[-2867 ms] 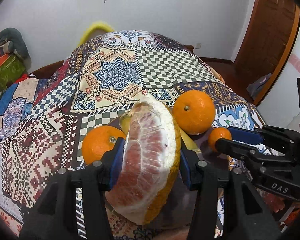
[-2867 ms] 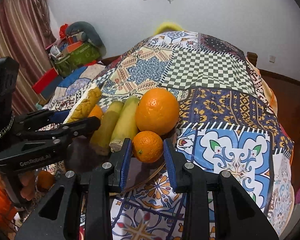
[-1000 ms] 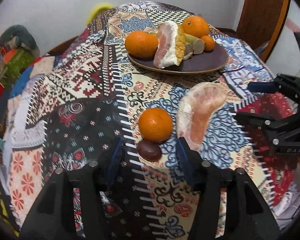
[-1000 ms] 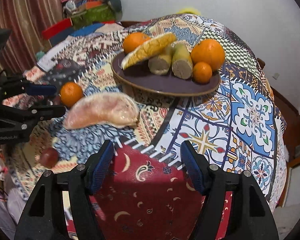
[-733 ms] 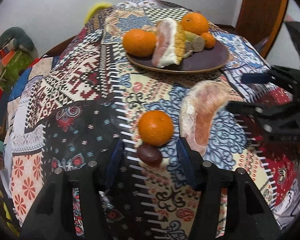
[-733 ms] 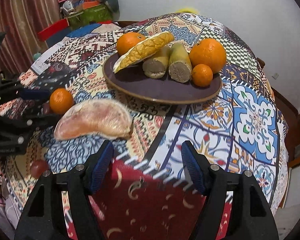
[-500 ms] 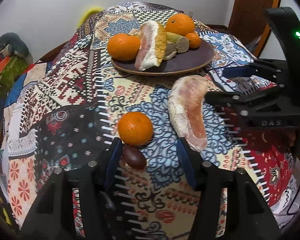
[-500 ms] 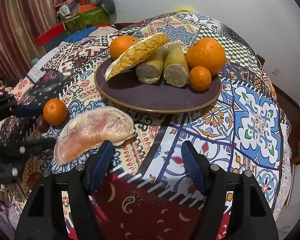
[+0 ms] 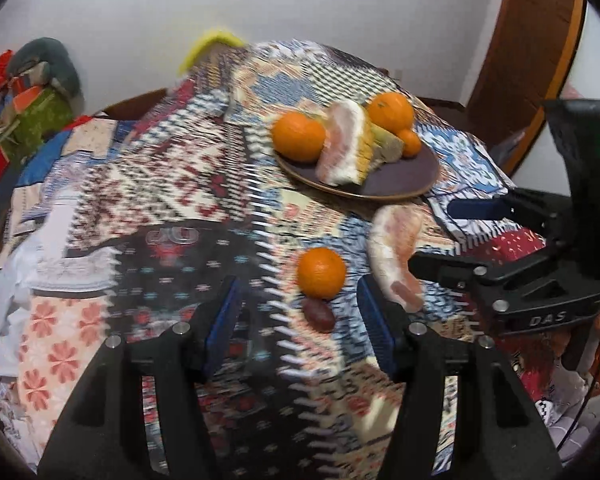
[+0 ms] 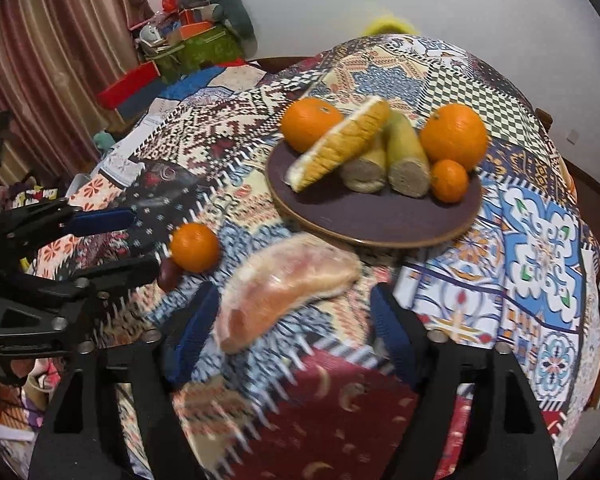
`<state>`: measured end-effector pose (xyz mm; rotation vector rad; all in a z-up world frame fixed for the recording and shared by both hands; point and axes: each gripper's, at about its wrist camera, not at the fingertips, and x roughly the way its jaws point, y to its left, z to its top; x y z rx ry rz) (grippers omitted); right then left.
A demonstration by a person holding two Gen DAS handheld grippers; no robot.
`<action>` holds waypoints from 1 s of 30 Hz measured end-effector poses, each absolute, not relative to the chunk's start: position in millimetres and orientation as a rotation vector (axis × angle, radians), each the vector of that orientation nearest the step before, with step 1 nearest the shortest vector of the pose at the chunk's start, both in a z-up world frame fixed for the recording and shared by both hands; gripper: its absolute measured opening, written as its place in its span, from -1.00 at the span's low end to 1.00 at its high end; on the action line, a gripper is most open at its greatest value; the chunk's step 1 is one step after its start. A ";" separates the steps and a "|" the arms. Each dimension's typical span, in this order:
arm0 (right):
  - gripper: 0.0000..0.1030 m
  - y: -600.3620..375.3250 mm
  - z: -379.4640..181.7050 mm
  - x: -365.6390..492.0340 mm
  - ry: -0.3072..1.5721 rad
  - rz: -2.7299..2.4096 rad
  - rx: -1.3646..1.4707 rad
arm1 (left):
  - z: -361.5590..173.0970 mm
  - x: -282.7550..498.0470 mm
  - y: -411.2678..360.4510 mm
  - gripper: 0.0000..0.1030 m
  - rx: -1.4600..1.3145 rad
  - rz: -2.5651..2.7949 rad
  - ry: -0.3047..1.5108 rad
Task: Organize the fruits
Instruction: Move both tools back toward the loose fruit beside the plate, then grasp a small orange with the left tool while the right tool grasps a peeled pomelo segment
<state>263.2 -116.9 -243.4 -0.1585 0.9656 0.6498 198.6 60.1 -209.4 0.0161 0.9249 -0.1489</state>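
Worktop under a patchwork cloth [image 10: 540,248], white wall behind. The dark plate [image 10: 380,220] serves as landmark. On it: two large oranges, one small orange, a rind-on pomelo wedge [image 10: 340,144] and two cut greenish pieces (kind unclear).

Off the plate, on the cloth just beside its near rim: a peeled pomelo segment [image 10: 284,284]; farther out, a small orange [image 9: 321,272] touching a dark brown fruit [image 9: 319,314].

Left claw [image 9: 300,320] half open, empty, set around that pair. Right claw [image 10: 288,336] has just been opening, wide, pads clear of the segment between them.

Judgement: roughly two-thirds done; three items remain.
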 end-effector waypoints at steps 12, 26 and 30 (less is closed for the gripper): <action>0.92 -80.6 -279.1 281.0 1.074 0.617 -0.159 | -217.5 186.8 84.0 0.16 0.005 -0.114 0.945; -0.34 -124.9 -271.3 269.1 1.049 0.646 -0.172 | -228.6 205.6 47.7 0.16 0.035 -0.191 0.960; -0.34 -142.5 -268.0 261.4 1.053 0.647 -0.162 | -233.3 213.1 41.8 0.16 0.032 -0.200 0.970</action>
